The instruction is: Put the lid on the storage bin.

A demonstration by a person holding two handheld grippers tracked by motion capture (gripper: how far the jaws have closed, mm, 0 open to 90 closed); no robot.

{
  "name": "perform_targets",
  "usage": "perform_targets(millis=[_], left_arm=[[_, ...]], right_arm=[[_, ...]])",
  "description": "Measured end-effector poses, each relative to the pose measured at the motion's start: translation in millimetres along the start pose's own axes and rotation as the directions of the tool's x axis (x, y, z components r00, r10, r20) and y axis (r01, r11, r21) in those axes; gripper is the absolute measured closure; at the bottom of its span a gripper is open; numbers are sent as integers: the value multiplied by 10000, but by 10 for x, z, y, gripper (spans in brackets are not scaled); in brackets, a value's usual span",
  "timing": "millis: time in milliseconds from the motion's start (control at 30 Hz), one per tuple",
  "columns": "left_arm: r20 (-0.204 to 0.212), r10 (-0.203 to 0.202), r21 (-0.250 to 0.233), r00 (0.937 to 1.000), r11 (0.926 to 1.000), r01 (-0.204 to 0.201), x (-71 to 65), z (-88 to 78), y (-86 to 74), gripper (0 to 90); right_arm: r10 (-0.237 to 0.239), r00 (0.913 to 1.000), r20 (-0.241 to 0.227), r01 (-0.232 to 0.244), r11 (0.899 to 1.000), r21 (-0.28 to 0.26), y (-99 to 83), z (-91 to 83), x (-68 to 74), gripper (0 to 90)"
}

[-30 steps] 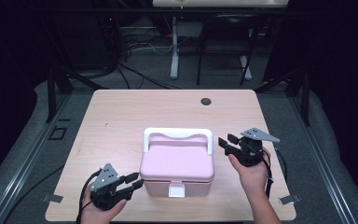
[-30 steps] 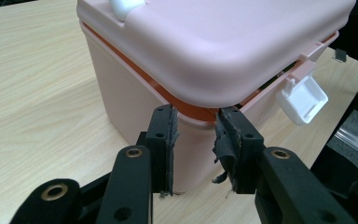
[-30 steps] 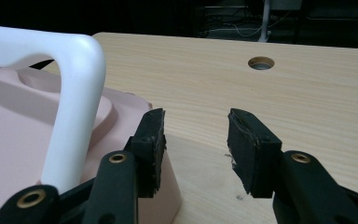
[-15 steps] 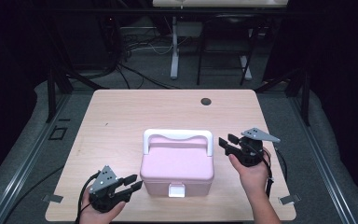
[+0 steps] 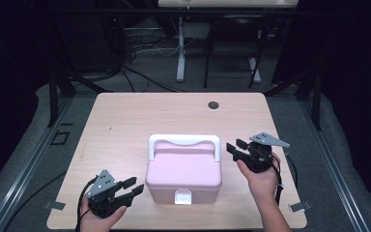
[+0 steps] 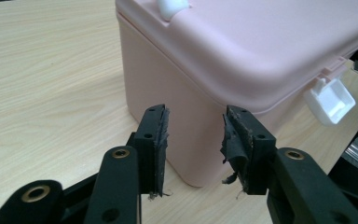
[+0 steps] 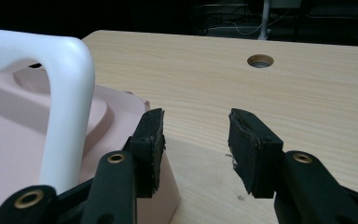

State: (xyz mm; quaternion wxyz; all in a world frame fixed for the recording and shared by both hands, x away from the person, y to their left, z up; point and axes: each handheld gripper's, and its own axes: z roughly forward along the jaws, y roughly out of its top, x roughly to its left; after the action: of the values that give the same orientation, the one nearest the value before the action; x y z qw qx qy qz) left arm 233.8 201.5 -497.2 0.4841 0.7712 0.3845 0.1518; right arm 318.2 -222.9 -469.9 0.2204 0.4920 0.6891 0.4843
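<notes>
High view | left tongs (image 5: pixel 127 188) released, low beside pink box (image 5: pixel 183 174) | right tongs (image 5: pixel 236 147) released, near handle (image 5: pixel 184 141)

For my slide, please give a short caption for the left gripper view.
Open left tongs face the corner of a closed pink box with a white latch on a wooden table.
</notes>
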Motion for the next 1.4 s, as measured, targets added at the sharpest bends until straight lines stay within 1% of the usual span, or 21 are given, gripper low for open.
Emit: perform_targets(millis=[133,367,700,800,933,1067,1100,1133,1200,1267,1400], left_arm=[[-102,-83,30,9999,10000,84,41,8,8,545],[-205,-84,4,9998,10000,84,74,31,44,537],[-395,-153,-204,9991,9997,145,161,90,127,537],[-501,-259,-289,9984,9993,245,216,115,152,537],[-577,-318,-382,9978,9988,296,247,140,162,532],[-632,-384,-479,9973,9982,354,290,171,136,522],[-624,-441,-476,9971,9980,411,295,174,127,520],[-613,-472,-370,9970,9983,450,311,178,105,519],[-641,-467,-434,9969,9981,440,319,186,92,519],[-645,-460,-361,9969,9984,437,336,182,78,519],[-655,-579,-443,9962,9975,550,343,179,40,517]], right_arm=[[-17,10000,-20,17,10000,33,-2,6,0,542],[-9,10000,-15,9,10000,45,-3,8,-4,537],[14,10000,-1,-14,10000,12,-1,2,-19,534],[44,10000,7,-44,10000,11,0,-4,-25,533],[81,10000,27,-81,10000,18,1,-8,-34,528],[120,9999,14,-120,9999,98,-8,4,-47,520],[96,10000,24,-97,9999,141,-10,7,-50,519],[104,9999,14,-104,9998,176,-13,12,-50,517],[93,10000,29,-94,9997,221,-19,25,-51,515],[77,10000,37,-78,9997,251,-22,28,-50,513],[82,10000,58,-84,9994,327,-33,44,-49,510]])
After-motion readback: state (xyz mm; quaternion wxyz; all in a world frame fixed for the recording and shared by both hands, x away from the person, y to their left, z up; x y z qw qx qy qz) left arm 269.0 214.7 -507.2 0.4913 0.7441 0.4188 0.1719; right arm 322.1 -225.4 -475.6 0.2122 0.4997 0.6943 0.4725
